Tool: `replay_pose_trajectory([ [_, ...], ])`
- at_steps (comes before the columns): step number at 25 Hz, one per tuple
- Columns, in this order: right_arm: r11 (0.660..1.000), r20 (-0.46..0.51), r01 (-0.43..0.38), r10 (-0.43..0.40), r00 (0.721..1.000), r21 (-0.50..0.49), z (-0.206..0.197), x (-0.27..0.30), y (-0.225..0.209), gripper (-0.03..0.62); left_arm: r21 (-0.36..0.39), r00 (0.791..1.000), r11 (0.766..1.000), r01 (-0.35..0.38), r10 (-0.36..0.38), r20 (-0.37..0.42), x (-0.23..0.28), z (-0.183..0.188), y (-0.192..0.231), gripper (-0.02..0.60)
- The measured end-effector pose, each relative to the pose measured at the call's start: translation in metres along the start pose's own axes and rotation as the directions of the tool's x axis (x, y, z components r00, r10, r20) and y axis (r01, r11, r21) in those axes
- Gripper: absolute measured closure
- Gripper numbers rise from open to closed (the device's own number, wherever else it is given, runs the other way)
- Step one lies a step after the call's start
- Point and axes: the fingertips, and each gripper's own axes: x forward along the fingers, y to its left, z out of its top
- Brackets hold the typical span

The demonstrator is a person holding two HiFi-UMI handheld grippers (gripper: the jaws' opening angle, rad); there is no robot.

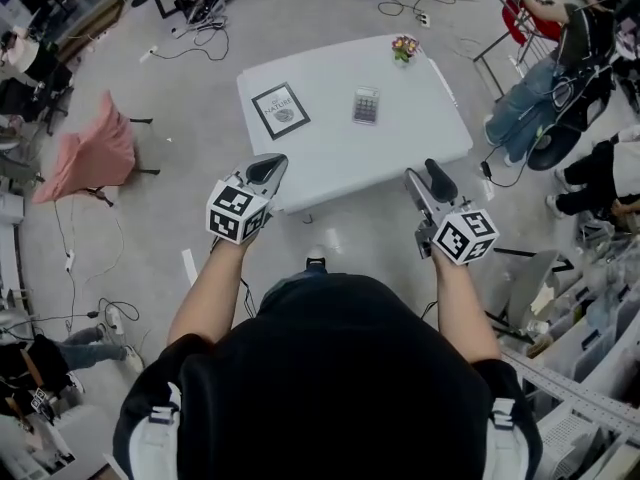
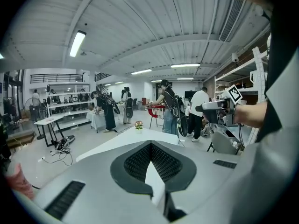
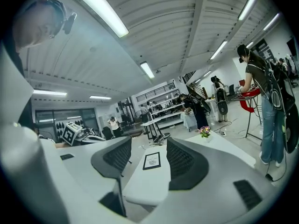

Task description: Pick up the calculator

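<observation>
The calculator (image 1: 366, 105) lies flat on the white surface (image 1: 330, 153), with a framed print (image 1: 280, 110) at its 9 o'clock and a small flower pot (image 1: 404, 48) at its 1 o'clock. The left gripper (image 1: 264, 172) has its jaws pressed together and holds nothing, with the calculator at its 2 o'clock, well apart. The right gripper (image 1: 430, 181) has its jaws spread and empty, with the calculator at its 11 o'clock.
</observation>
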Motion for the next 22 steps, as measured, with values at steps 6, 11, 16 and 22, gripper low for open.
replay_pose_trajectory([
  [6,1.000,-0.014,0.019,-0.019,1.000,0.013,-0.003,0.027,-0.004,0.364,-0.004,1.000,1.000,0.024,-0.024,-0.009,0.017,-0.001,0.029,0.565],
  [11,0.999,-0.012,0.029,-0.029,0.999,0.032,-0.001,0.044,-0.006,0.364,-0.004,0.999,0.999,0.042,-0.042,-0.011,0.025,0.000,0.046,0.565],
  [16,0.999,-0.006,0.042,-0.042,0.999,0.033,0.003,0.060,-0.003,0.364,-0.007,0.998,0.998,0.055,-0.055,-0.012,0.031,0.000,0.064,0.565],
  [22,0.997,-0.010,0.062,-0.061,0.998,0.039,0.001,0.072,0.001,0.365,-0.008,0.997,0.997,0.073,-0.073,-0.010,0.033,-0.002,0.081,0.565],
])
